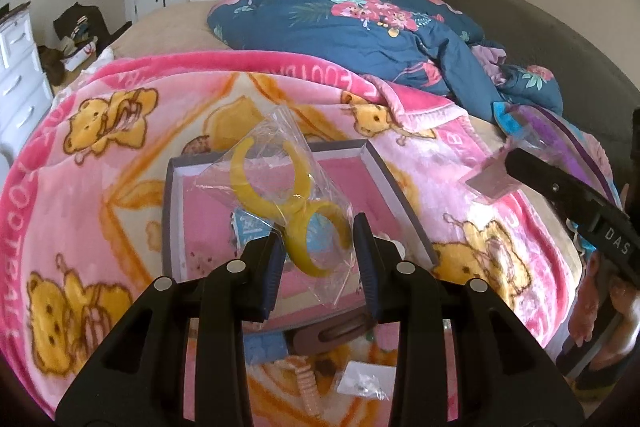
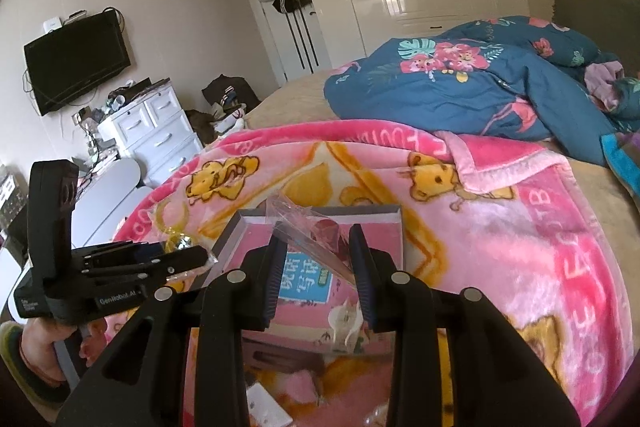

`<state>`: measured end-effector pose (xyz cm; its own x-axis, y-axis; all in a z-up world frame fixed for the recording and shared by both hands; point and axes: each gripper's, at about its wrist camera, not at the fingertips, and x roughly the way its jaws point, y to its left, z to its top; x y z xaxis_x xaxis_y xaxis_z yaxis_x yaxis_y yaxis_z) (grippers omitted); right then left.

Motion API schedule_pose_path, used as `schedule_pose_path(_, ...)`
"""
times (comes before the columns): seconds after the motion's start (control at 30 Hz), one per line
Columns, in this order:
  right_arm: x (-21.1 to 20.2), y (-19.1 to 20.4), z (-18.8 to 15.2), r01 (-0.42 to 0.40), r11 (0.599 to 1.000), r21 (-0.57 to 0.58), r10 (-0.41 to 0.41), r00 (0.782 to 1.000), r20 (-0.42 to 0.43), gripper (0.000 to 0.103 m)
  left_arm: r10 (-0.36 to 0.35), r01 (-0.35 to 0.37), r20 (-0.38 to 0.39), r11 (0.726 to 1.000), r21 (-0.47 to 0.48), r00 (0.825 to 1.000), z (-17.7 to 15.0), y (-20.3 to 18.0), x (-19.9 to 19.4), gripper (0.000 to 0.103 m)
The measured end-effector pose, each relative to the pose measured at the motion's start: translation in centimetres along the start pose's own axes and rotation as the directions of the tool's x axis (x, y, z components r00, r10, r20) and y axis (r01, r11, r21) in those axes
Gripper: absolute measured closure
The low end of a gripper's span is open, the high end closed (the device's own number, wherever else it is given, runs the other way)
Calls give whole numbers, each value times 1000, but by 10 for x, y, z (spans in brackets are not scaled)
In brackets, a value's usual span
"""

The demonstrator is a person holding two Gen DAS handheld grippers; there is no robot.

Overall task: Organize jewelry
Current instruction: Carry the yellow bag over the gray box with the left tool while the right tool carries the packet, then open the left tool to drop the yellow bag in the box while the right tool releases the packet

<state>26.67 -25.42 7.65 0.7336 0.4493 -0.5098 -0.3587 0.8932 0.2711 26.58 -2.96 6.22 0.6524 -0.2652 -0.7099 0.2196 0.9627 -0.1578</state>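
My left gripper [image 1: 318, 251] holds a clear plastic bag with yellow open bangles [image 1: 292, 203] by its lower edge, above the grey box [image 1: 172, 211] with a pink lining on the pink bear blanket. The bag's other edge seems to hang free. My right gripper [image 2: 316, 269] is shut on a clear packet with a pinkish piece [image 2: 316, 231], held above the same box [image 2: 236, 227]. The right gripper also shows at the right edge of the left wrist view [image 1: 500, 167] with its packet. The left gripper shows at the left of the right wrist view [image 2: 188, 255].
The box holds a blue card [image 2: 306, 283]. A brown hair clip [image 1: 332, 333], a white packet [image 1: 362, 381] and a pink coil [image 1: 306, 383] lie on the blanket [image 1: 100, 187] near me. A blue floral duvet [image 1: 360, 23] is heaped behind. White drawers [image 2: 152, 131] stand beside the bed.
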Motion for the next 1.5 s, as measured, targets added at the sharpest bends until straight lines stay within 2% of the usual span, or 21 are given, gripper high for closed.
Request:
schedule_pose_path(0.23, 29, -3, 5, 3, 1000, -5, -3, 999, -34, 72, -7, 7, -36, 1000, 10, 999, -1, -2, 26, 78)
schedule_pose_path(0.6, 79, -12, -3, 1, 999, 35, 3, 994, -111, 72, 7, -6, -125, 1000, 14, 992, -21, 8, 76, 78)
schedule_pose_path(0.93, 122, -16, -21, -9, 998, 60, 20, 981, -194, 72, 19, -17, -170, 1000, 14, 985, -36, 16, 104, 78)
schedule_pose_path(1.27, 146, -19, -42, -9, 996, 86, 31, 963, -268, 72, 39, -38, -211, 999, 11, 977, -50, 22, 119, 76)
schedule_pose_path(1.4, 146, -20, -46, 12, 996, 85, 12, 962, -274, 68, 46, -42, -217, 999, 21, 975, -53, 19, 119, 70)
schedule_pose_path(1.5, 141, -24, -45, 35, 995, 94, -9, 963, -268, 58, 53, -49, -211, 998, 26, 976, -52, 17, 115, 67)
